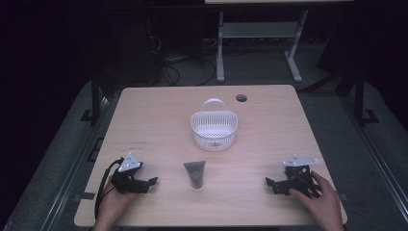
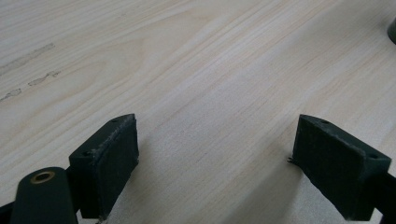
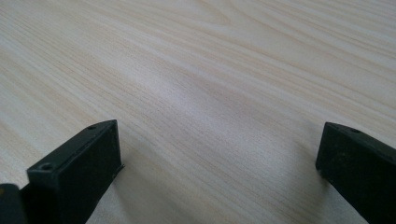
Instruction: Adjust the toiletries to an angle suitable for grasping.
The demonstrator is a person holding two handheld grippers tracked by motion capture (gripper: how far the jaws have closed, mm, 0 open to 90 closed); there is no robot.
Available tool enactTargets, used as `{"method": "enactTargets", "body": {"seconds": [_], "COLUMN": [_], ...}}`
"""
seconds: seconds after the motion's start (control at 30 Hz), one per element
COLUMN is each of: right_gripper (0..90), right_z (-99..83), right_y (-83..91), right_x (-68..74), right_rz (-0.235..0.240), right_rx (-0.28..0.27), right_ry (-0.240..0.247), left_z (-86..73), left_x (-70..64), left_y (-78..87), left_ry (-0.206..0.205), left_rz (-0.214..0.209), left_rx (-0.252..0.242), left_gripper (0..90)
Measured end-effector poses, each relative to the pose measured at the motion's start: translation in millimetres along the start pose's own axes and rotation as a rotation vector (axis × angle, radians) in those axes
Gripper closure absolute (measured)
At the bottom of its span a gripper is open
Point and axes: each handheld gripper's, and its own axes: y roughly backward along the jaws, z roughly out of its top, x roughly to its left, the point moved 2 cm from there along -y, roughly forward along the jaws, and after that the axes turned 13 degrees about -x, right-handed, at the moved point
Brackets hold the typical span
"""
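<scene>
My left gripper [image 1: 153, 181] jaws wide over bare table [image 1: 269, 144], my right gripper [image 1: 269, 183] jaws wide too, grey tube [image 1: 195, 173] lying midway between them, white basket [image 1: 214, 129] beyond it

A pale wooden tabletop [image 1: 159, 120] carries a white basket [image 1: 214, 129] near its middle and a dark tube [image 1: 195, 173] lying nearer the front edge; both claws rest on it at either side.
</scene>
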Motion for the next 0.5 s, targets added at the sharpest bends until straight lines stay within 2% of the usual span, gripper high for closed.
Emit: {"method": "enactTargets", "body": {"seconds": [0.2, 0.27, 0.37, 0.5], "right_gripper": [0.0, 0.0, 0.0, 0.0], "right_z": [0.2, 0.2, 0.2, 0.2], "right_y": [-0.5, -0.4, -0.4, -0.4], "right_x": [0.3, 0.4, 0.4, 0.4], "right_rz": [-0.004, -0.005, -0.005, -0.005], "right_rx": [-0.001, -0.001, -0.001, -0.001], "right_ry": [-0.002, -0.003, -0.003, -0.003], "left_z": [0.0, -0.4, -0.4, 1.9], "left_x": [1.0, 0.9, 1.8, 1.9], "left_y": [1.7, 2.4, 4.6, 8.8], "left_ry": [0.0, 0.007, 0.014, 0.027], "left_rz": [0.003, 0.008, 0.015, 0.005], "left_rx": [-0.007, -0.021, -0.022, -0.001], "left_gripper": [16.9, 24.6, 28.1, 42.1]}}
